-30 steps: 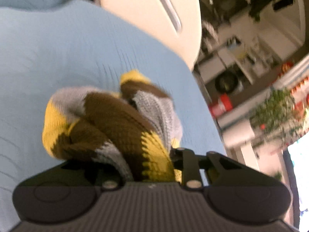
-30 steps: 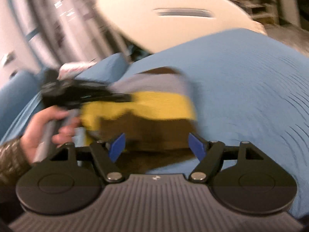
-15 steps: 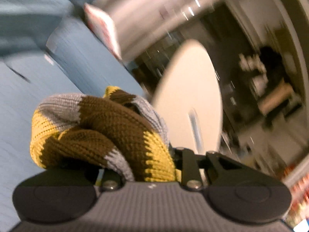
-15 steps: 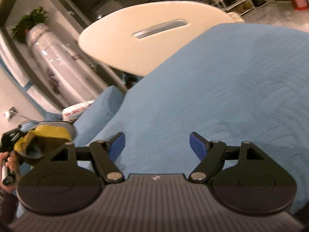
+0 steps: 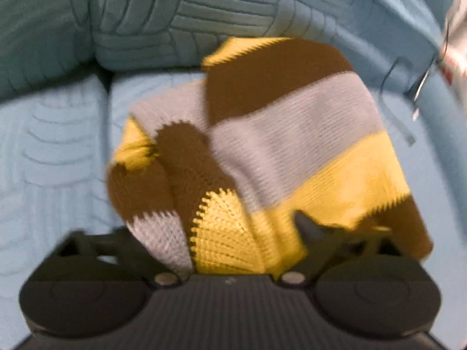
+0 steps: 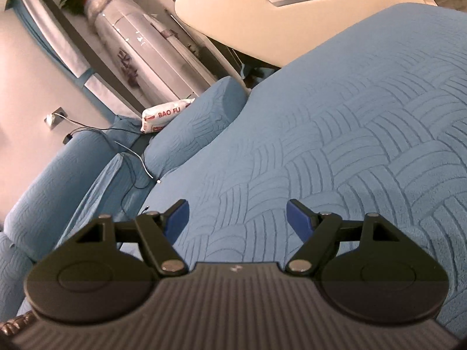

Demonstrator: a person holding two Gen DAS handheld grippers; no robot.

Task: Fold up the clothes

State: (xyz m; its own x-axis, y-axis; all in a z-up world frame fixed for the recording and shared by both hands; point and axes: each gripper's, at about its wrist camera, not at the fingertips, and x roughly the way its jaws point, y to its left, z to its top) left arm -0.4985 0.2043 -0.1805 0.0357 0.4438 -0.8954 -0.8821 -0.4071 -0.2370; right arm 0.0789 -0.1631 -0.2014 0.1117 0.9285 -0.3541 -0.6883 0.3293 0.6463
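Observation:
A knitted garment (image 5: 292, 134) striped brown, grey and yellow fills the left wrist view, bunched and blurred, hanging over the blue quilted seat cushions (image 5: 58, 160). My left gripper (image 5: 216, 230) points steeply down with the knit between its jaws; the jaws are opening and stand wide. One dark finger (image 5: 306, 227) shows against the yellow stripe and the other is hidden by the knit. My right gripper (image 6: 238, 215) is open over the blue quilted cover (image 6: 350, 145), with nothing between its blue pads (image 6: 178, 215). The garment is not in the right wrist view.
Blue back cushions (image 5: 189, 14) rise behind the seat. A white oval table (image 6: 292, 14) stands past the cover. A white packet (image 6: 166, 115) and a thin cable (image 6: 131, 151) lie among the cushions at the left. A wrapped roll (image 6: 137, 38) leans against the wall.
My left gripper has swung away from the table side and tipped down over the seat cushions. Its jaws have spread and the knit has loosened. The hand with the knit has left the right wrist view.

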